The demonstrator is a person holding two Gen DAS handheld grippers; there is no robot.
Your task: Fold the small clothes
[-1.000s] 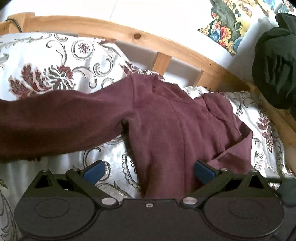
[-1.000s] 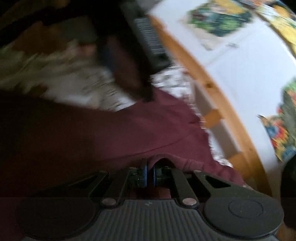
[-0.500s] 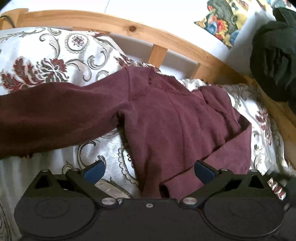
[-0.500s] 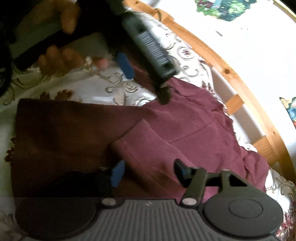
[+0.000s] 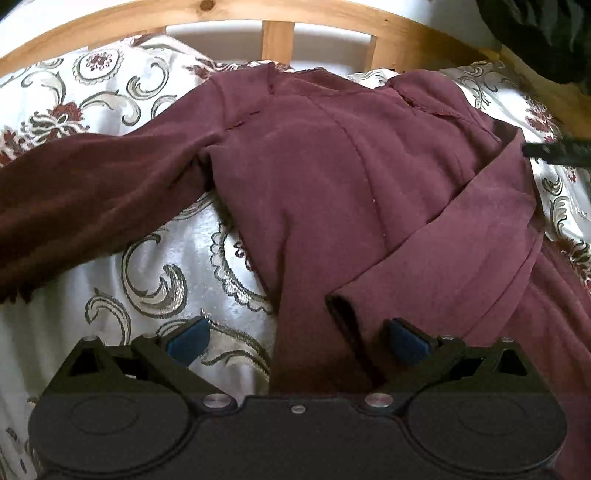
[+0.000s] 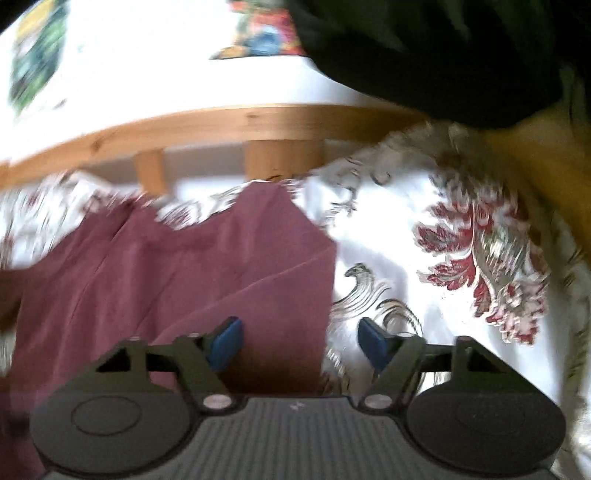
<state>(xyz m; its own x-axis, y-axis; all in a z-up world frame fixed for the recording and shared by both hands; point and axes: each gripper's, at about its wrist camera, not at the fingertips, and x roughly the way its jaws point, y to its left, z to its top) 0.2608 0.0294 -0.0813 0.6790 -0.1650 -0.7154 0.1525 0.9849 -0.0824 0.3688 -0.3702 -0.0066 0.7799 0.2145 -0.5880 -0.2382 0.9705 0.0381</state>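
A maroon long-sleeved top [image 5: 332,166] lies flat on a floral bedspread. Its right sleeve [image 5: 461,258] is folded across the body, cuff near my left gripper. Its left sleeve [image 5: 92,192] stretches out to the left. My left gripper [image 5: 297,341] is open and empty, low over the top's hem. My right gripper [image 6: 299,341] is open and empty, over the right edge of the top [image 6: 184,280]. The right wrist view is blurred.
The white bedspread [image 5: 166,258] with red and grey flowers covers the bed. A wooden bed rail [image 5: 277,33] runs along the far side; it also shows in the right wrist view [image 6: 221,122]. A dark garment [image 6: 424,48] hangs at the upper right.
My right gripper opened, let go of the right sleeve, and swung away to the right. The sleeve now lies folded across the body. My left gripper moved slightly closer.
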